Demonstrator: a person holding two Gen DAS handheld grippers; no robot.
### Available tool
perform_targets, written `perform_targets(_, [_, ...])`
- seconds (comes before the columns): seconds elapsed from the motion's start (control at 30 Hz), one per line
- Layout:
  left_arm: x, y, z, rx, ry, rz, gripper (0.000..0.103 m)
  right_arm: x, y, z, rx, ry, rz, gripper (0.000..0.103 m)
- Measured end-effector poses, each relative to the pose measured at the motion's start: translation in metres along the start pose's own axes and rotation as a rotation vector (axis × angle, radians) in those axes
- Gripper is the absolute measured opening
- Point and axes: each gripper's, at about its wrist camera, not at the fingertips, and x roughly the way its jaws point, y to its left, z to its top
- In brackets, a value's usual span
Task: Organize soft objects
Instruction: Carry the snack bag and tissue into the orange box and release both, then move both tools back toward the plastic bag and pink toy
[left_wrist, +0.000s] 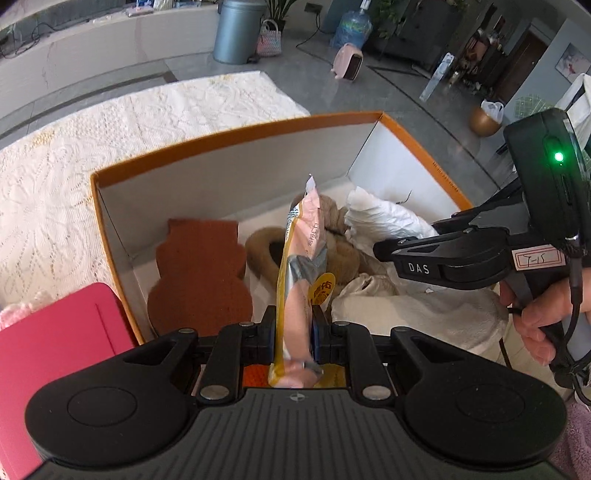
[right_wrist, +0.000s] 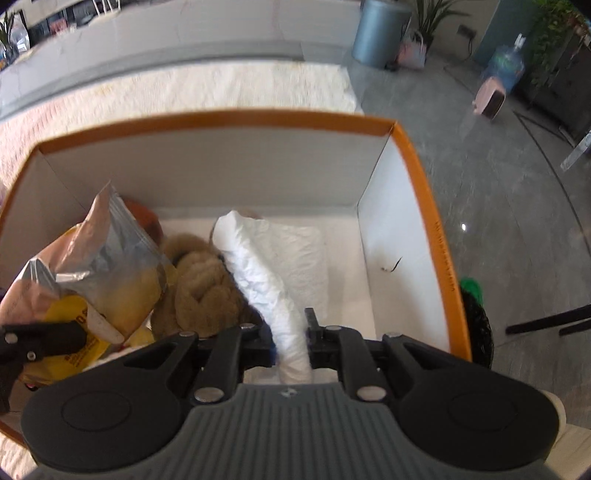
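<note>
A white box with an orange rim stands open below both grippers. My left gripper is shut on a pink, yellow and silver snack packet, held upright over the box. My right gripper is shut on one end of a crumpled white soft bundle whose far end lies on the box floor. Inside the box lie a tan plush toy, a flat brown bear-shaped pad and a cream cloth. The right gripper reaches in from the right, a hand on its handle.
The box sits on a white lace-covered surface. A pink flat board lies at the box's near left corner. A dark object with a green top stands against the box's right wall. Beyond is grey floor with a blue-grey bin.
</note>
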Motion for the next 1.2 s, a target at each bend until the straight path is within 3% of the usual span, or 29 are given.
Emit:
perform_targets(0.13, [-0.003,-0.002,-0.003,-0.005,-0.001,0.003,0.022,0.000,0.006,0.000,-0.040,0.010,-0.014,0.023])
perform_targets(0.23, [-0.010,-0.001,-0.004,-0.014,-0.021,0.000,0.038,-0.003,0.010,-0.001,-0.068,0.010,-0.024,0.038])
perform_targets(0.33, [-0.015,-0.002,-0.002,-0.010,-0.033,-0.004,0.045,-0.007,0.014,-0.002,-0.101,0.005,-0.035,0.044])
perform_targets(0.4, [-0.022,-0.001,-0.004,-0.011,-0.050,-0.006,0.051,-0.014,0.018,-0.004,-0.121,-0.009,-0.051,0.057])
perform_targets(0.47, [-0.027,0.001,-0.002,-0.012,-0.070,-0.012,0.056,-0.021,0.021,-0.005,-0.136,-0.027,-0.068,0.064])
perform_targets(0.63, [-0.043,0.002,-0.004,-0.012,-0.118,-0.014,0.064,-0.040,0.023,-0.005,-0.137,-0.056,-0.089,0.071])
perform_targets(0.87, [-0.068,0.000,-0.013,-0.003,-0.201,0.003,0.065,-0.074,0.030,-0.011,-0.113,-0.145,-0.115,0.079])
perform_targets(1.03, [-0.089,0.000,-0.027,0.021,-0.275,0.064,0.065,-0.100,0.046,-0.023,-0.107,-0.245,-0.146,0.082])
perform_targets(1.2, [-0.112,0.008,-0.048,0.023,-0.350,0.115,0.065,-0.127,0.069,-0.041,-0.080,-0.350,-0.101,0.082])
